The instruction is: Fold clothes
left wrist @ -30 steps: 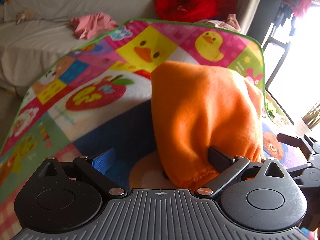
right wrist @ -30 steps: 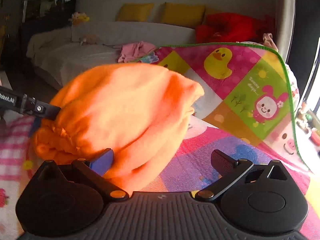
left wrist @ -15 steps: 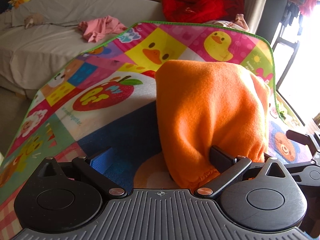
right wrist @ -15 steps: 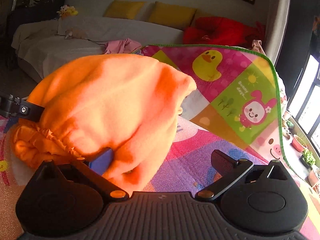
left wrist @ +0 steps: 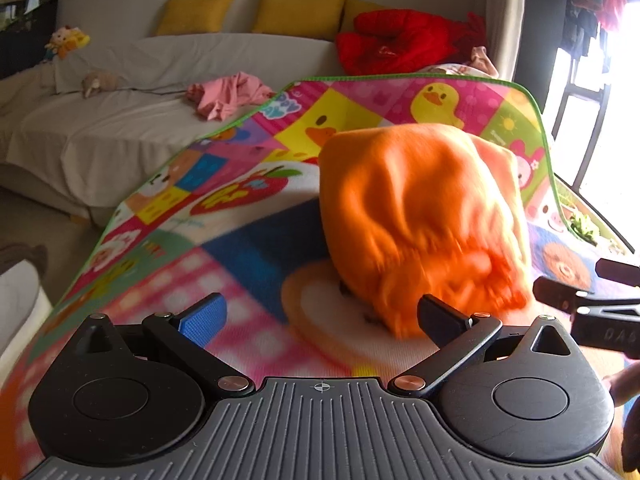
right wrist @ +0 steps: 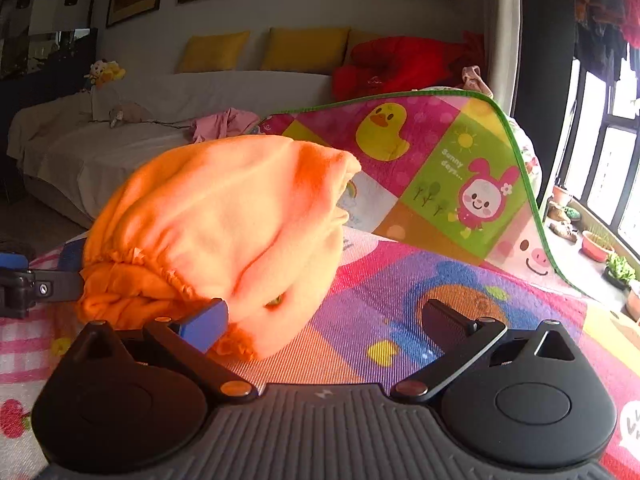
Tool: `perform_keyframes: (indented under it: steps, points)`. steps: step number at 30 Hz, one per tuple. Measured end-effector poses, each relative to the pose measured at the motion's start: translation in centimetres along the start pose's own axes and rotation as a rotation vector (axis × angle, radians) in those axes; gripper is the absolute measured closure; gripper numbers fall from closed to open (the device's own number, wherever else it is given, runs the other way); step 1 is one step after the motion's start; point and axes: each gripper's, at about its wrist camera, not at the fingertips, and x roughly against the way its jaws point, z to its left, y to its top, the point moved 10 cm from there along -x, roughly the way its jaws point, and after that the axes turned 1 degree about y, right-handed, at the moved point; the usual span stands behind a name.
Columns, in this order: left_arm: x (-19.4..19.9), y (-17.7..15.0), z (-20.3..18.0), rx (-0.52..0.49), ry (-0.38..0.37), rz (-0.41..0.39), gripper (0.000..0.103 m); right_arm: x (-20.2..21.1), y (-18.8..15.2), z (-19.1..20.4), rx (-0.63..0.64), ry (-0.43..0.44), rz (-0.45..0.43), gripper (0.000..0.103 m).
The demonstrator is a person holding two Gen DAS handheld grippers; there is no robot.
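A folded orange fleece garment (left wrist: pixel 420 208) lies bunched on a colourful cartoon play mat (left wrist: pixel 160 240), its gathered elastic hem facing me. My left gripper (left wrist: pixel 320 316) is open, and its right finger (left wrist: pixel 440 318) sits just at the garment's near edge. Nothing is between the jaws. In the right wrist view the same garment (right wrist: pixel 224 216) lies left of centre on the mat (right wrist: pixel 440 280). My right gripper (right wrist: pixel 326 322) is open too, its blue left pad (right wrist: pixel 204 324) against the hem. Each gripper shows at the edge of the other's view.
The mat's green-trimmed far edge (right wrist: pixel 516 148) curls upward. Behind it a covered sofa (left wrist: pixel 120 120) holds a pink garment (left wrist: pixel 228 94), a red jacket (left wrist: pixel 396 40), yellow cushions and a plush toy. Windows and plant pots (right wrist: pixel 596 244) are at the right.
Both grippers have drawn back from the garment and tilted up. The garment now lies farther ahead on the mat and looks blurred in the left view. Both stayed open.
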Motion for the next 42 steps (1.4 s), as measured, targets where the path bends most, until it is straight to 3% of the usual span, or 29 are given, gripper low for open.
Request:
perform_keyframes:
  steps: [4,8,14,23,42]
  points:
    - [3.5,-1.8,-1.1,-0.036,-0.005,-0.025,0.0,3.1,-1.7,-0.1,-0.05,0.023,0.036,0.0]
    - [5.9,-3.9,-3.0,-0.143,0.012,-0.023,0.0,6.6,-4.2,0.2,-0.048,0.042,0.065,0.0]
    - [5.8,-6.3,-4.1,-0.172,0.014,0.05,0.0,8.9,-7.8,-0.1,0.019,-0.036,0.118,0.0]
    - [6.7,-6.3,-4.6,-0.205,0.037,-0.026,0.0,8.9,-7.9,-1.1,-0.058,-0.013,0.093,0.0]
    - [6.5,-6.1,-4.0,-0.154,0.006,-0.017,0.0,9.3,-7.8,-1.3,-0.066,-0.025,0.075,0.0]
